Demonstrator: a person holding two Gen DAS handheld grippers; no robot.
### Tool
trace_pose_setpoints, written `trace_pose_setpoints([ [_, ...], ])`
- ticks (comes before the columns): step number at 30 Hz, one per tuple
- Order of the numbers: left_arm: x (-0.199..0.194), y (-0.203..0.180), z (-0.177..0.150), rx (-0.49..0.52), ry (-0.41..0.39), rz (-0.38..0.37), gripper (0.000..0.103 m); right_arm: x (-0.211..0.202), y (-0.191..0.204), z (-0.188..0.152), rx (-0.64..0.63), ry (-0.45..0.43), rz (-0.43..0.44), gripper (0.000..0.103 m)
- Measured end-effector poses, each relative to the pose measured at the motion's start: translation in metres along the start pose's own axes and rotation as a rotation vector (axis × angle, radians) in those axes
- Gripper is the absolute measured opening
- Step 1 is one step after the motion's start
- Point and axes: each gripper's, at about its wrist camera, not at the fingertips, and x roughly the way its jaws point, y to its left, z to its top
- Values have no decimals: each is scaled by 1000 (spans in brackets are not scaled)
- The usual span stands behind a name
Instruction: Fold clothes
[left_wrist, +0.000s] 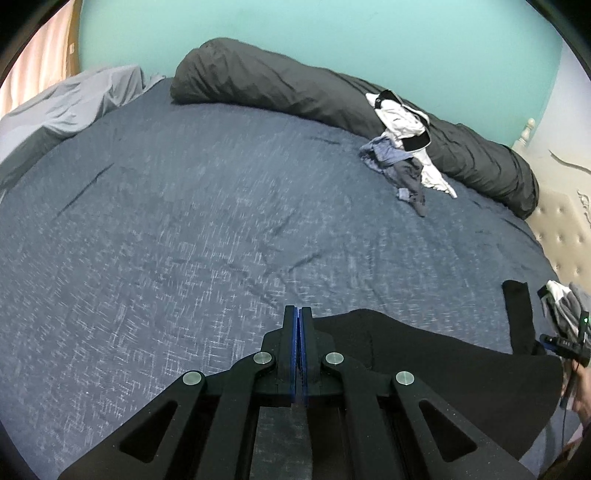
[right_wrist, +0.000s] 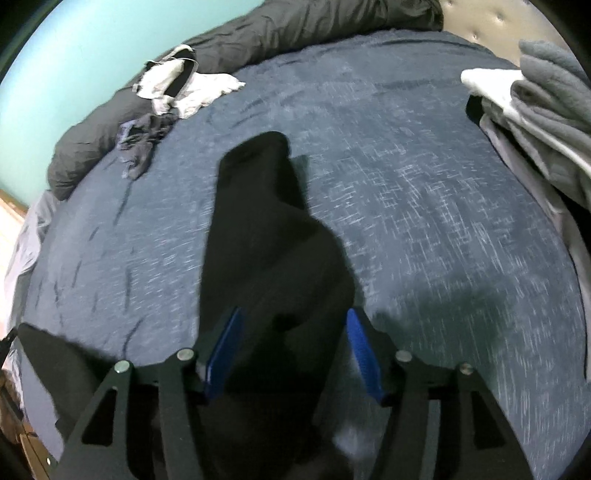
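A black garment (left_wrist: 424, 369) lies on the blue bed (left_wrist: 184, 221). My left gripper (left_wrist: 298, 314) is shut, blue pads pressed together, and the garment's edge meets its right finger and spreads away to the right. In the right wrist view one long black part of the garment (right_wrist: 266, 229) stretches forward over the bed. My right gripper (right_wrist: 293, 311) stands open over it, with the cloth lying between the blue pads (right_wrist: 364, 350). The right gripper (left_wrist: 561, 343) also shows at the left view's right edge, by the garment's raised strip.
A heap of unfolded white, black and blue clothes (left_wrist: 402, 147) (right_wrist: 177, 85) lies at the far side against a rolled dark duvet (left_wrist: 295, 85). Folded grey and white items (right_wrist: 535, 110) are stacked on the right. A tufted headboard (left_wrist: 565, 229) lies beyond them.
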Motion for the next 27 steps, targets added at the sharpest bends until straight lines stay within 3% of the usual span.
trace_pose_setpoints([
  [6,14,0,3,7,4,5,1,31,-8,8,19,41,14,60],
  [8,18,-2,5,12,4,7,1,26,-5,9,2,20,19,42],
  [9,20,-2,5,14,4,8,1,22,-3,9,-8,6,21,21],
  [12,22,-5,8,19,-1,13,1,9,2,11,-36,-37,27,9],
  [17,2,-9,16,21,-31,27,1,-16,11,14,-82,-113,37,7],
  [27,-75,-5,35,-1,-128,54,1,-133,35,40,-128,-272,30,6],
])
